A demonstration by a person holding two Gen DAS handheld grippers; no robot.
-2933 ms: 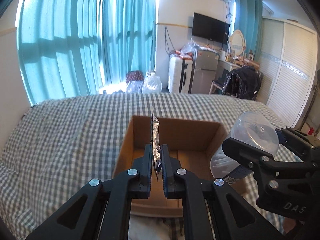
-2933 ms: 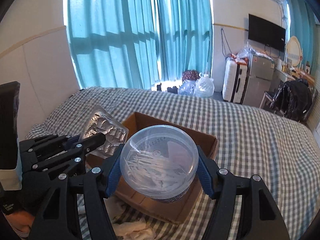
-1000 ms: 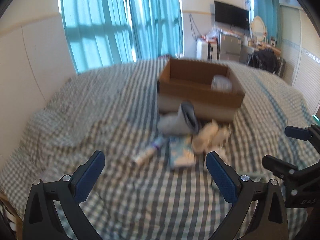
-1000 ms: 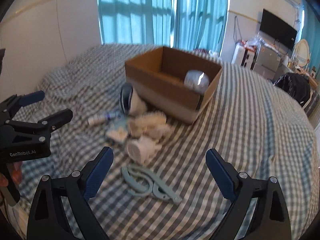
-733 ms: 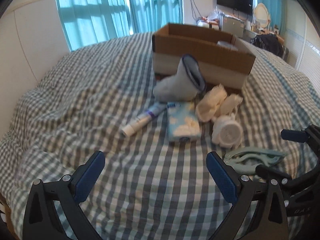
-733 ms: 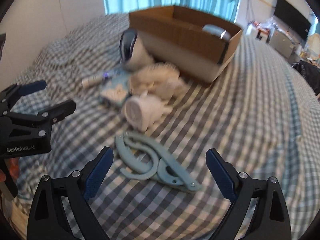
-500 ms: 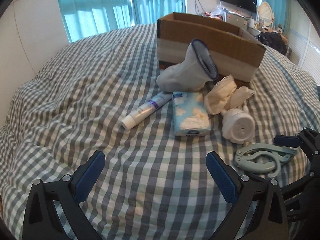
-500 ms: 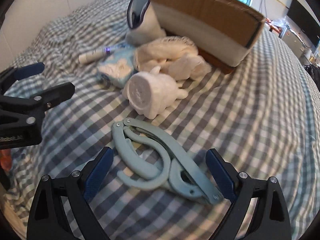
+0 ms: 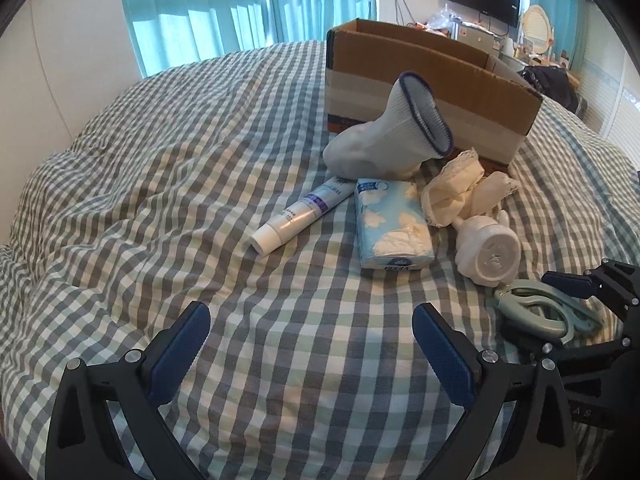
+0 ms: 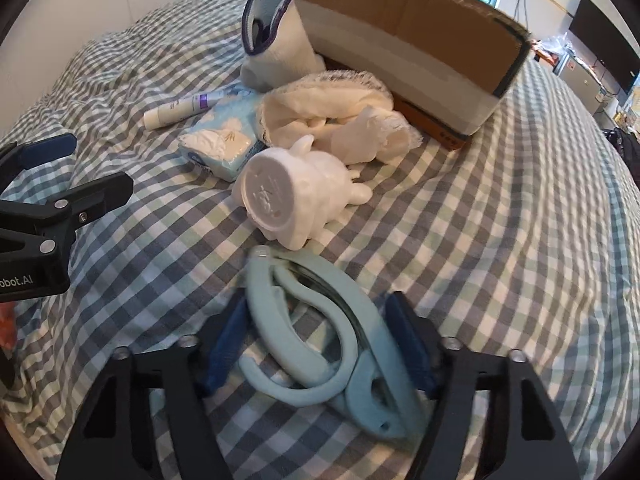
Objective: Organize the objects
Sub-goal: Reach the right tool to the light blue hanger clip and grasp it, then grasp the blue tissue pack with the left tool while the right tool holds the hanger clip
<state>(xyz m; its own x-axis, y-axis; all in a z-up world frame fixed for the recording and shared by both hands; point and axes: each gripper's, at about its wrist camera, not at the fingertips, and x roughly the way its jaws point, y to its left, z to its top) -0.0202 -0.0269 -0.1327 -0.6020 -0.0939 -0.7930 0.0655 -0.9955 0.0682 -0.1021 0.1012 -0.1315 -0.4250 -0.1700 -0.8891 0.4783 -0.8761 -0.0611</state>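
Observation:
A pale blue folding hanger [image 10: 320,332] lies on the checked bed. My right gripper [image 10: 320,344] is open with its blue pads on either side of the hanger, close to it. The hanger also shows in the left wrist view [image 9: 540,312]. My left gripper [image 9: 312,340] is open and empty above bare bedcover. Ahead lie a white ceramic figurine [image 10: 296,196], a tissue pack [image 9: 390,226], a white tube [image 9: 300,212], a grey sock [image 9: 384,140] and cream cloths [image 10: 336,120]. The cardboard box [image 9: 432,68] stands behind them.
The checked bedcover [image 9: 160,180] spreads wide to the left. Teal curtains [image 9: 224,8] hang at the back. A TV and furniture stand at the far right of the room.
Both grippers left the box, opened and drew back low over the bed. The right gripper has come down around the blue hanger and its fingers have narrowed. The container now sits in the box.

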